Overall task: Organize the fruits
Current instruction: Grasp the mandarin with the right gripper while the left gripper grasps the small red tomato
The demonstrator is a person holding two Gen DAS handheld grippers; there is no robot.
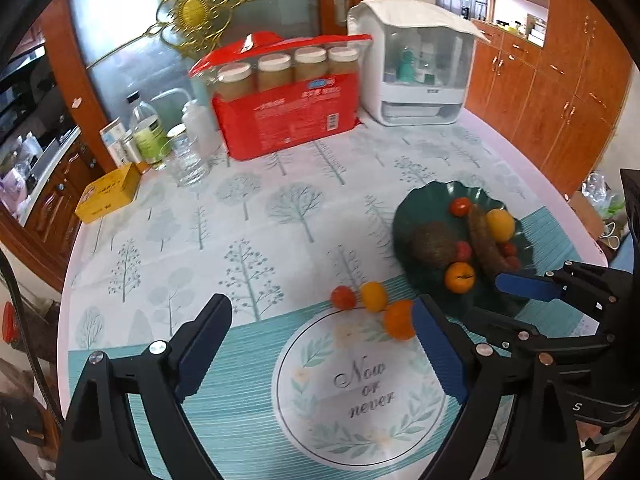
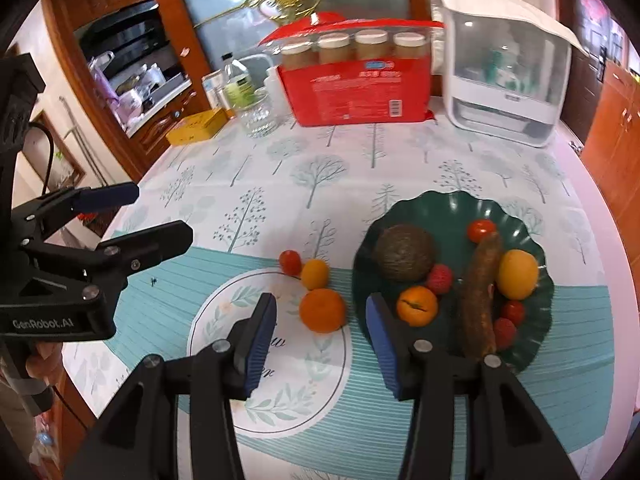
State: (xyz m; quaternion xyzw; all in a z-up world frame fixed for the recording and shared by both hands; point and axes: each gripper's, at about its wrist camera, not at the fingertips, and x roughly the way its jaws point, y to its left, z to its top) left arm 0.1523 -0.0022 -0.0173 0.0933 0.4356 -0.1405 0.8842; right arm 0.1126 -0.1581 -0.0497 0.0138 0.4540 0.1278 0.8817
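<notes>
The dark green scalloped plate (image 2: 452, 208) is sitting on the tree-printed tablecloth (image 2: 320, 168) and is serving as the gathering place: it is already holding a brown coconut (image 2: 405, 254), a long brown tuber (image 2: 478, 300), a yellow mango-like fruit (image 2: 519, 274), a small orange (image 2: 417, 306) and several little red fruits. Just off the plate's left rim, three loose pieces are lying in a touching cluster: a large orange (image 2: 323, 311) nearest the plate, a small yellow fruit (image 2: 315, 274) behind it, and a cherry tomato (image 2: 290, 262) farthest from the plate. The right gripper (image 2: 322, 344) is hovering with its blue pads spread wide and empty, lined up on the large orange. The left gripper (image 1: 316, 350) is also standing spread and empty, farther left of the plate. The large orange is probably firm, light and round, so it is likely to roll; closing across its widest middle should hold it best. The tomato is looking soft and thin-skinned, so it is calling for a gentle squeeze.
</notes>
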